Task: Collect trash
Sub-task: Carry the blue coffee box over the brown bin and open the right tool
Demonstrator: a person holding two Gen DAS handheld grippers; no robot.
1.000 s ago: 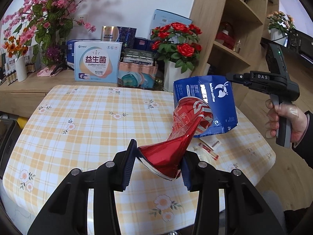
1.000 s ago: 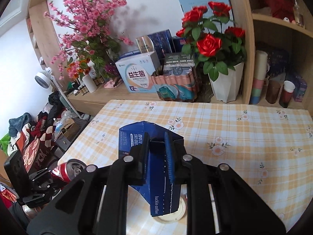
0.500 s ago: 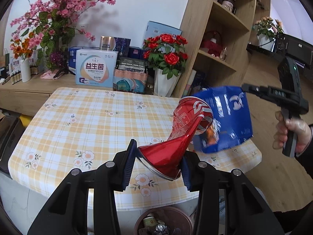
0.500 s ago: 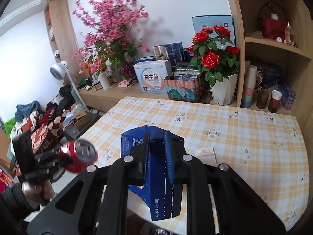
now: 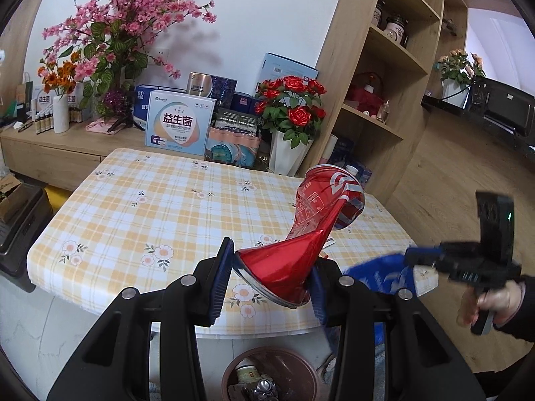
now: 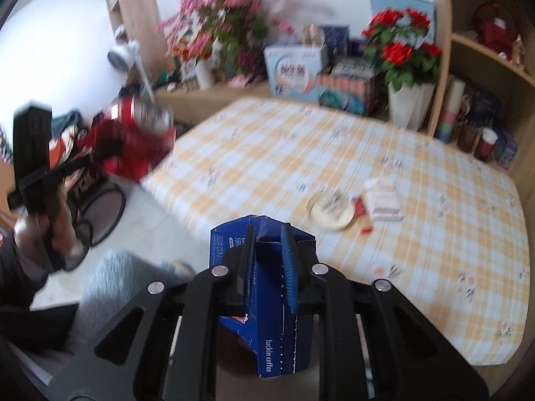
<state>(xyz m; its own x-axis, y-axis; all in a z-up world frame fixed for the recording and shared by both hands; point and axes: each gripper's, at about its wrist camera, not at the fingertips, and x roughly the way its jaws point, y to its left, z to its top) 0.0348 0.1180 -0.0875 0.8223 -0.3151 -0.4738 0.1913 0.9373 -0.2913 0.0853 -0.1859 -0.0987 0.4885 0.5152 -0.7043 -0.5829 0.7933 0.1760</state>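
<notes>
One crushed red can sits clamped between the left gripper fingers; one blue coffee bag is pinched between the right gripper fingers.

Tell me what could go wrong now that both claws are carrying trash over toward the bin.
The left claw pinches only the base rim of the crushed red can, so the can could twist loose and miss the brown bin. The blue coffee bag in the right claw is wide and may catch the bin's rim. Scraps on the table could be forgotten.
</notes>
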